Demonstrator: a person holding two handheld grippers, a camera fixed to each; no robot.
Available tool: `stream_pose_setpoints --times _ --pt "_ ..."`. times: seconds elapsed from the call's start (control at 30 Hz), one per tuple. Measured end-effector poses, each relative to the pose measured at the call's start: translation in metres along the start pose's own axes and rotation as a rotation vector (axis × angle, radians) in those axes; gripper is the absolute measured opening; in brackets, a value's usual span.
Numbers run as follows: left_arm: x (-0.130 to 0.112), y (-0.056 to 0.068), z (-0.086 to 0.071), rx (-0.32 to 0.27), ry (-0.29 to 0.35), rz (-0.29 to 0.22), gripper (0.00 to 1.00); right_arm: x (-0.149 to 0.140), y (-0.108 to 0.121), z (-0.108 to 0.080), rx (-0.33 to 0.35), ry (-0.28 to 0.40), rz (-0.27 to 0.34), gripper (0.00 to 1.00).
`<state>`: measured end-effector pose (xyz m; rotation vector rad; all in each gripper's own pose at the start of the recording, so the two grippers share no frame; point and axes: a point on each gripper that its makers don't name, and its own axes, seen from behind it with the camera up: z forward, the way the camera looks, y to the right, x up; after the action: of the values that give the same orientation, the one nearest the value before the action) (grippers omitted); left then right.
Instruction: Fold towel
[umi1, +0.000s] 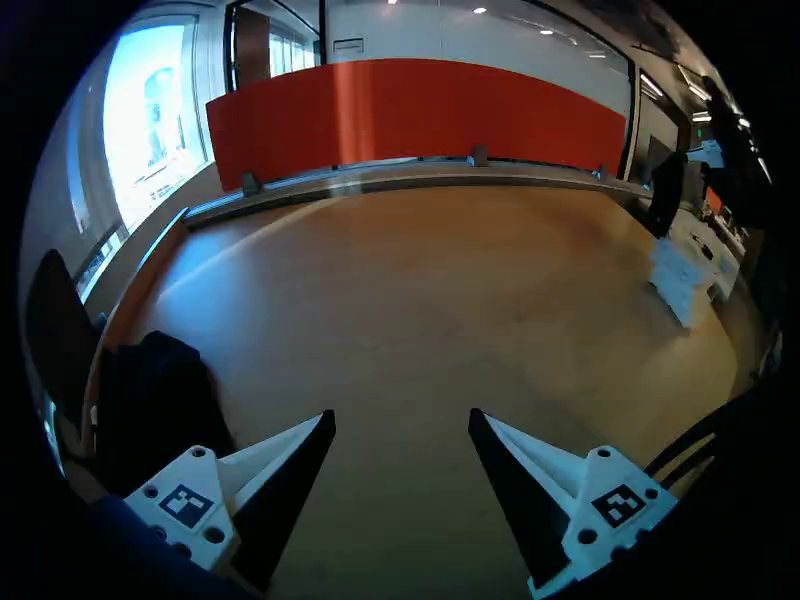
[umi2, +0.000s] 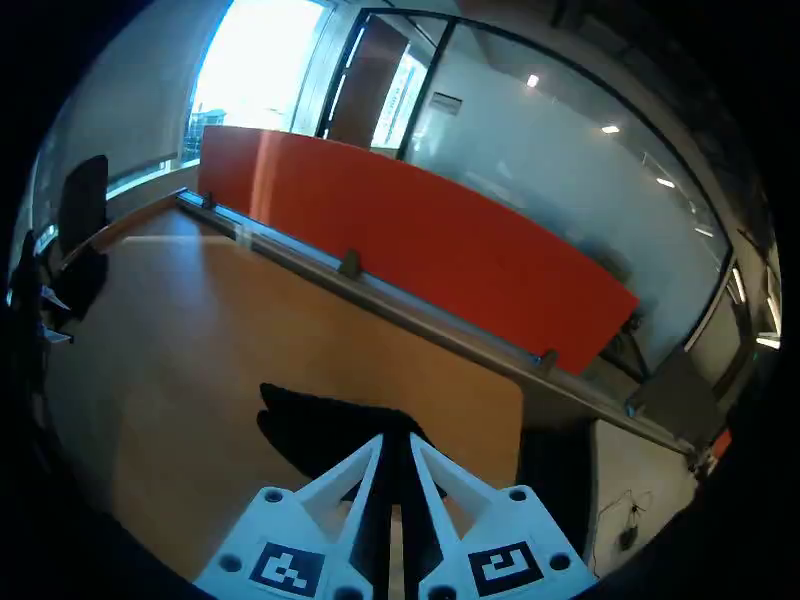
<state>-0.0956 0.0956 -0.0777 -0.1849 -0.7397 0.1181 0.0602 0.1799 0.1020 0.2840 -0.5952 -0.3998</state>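
Left gripper view: a bare wooden tabletop (umi1: 420, 300) is seen stretching away to a grey rail (umi1: 400, 180) along its far edge, with a red partition (umi1: 420, 115) standing behind the rail. A bright window (umi1: 150, 120) is set in the wall on the left. The left gripper (umi1: 400, 415) is held wide open over the wood, with nothing between its white fingers. Open tabletop lies ahead of it. At the table's left edge a dark heap (umi1: 155, 400) is seen beside a dark chair back (umi1: 55, 320); what the heap is cannot be made out. Past the table's right end a white stack (umi1: 685, 275) is visible, well apart from the gripper.

Right gripper view: the same tabletop (umi2: 180, 330) and red partition (umi2: 420, 240) are shown slanting away, with a glass wall (umi2: 560, 160) behind. The right gripper (umi2: 396, 440) is drawn almost fully closed, with a thin slit left between its fingers. A dark towel (umi2: 310, 420) lies flat on the wood near the table's right end, directly at the fingertips. Whether its edge is pinched cannot be told. Bare wood stretches away to the left.
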Motion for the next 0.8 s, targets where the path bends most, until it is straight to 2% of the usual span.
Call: stream_pose_setpoints --times 0.8 --pt "0.002 0.002 -0.003 0.004 0.004 0.001 0.99 0.006 0.014 0.001 -0.011 0.004 -0.003 0.05"
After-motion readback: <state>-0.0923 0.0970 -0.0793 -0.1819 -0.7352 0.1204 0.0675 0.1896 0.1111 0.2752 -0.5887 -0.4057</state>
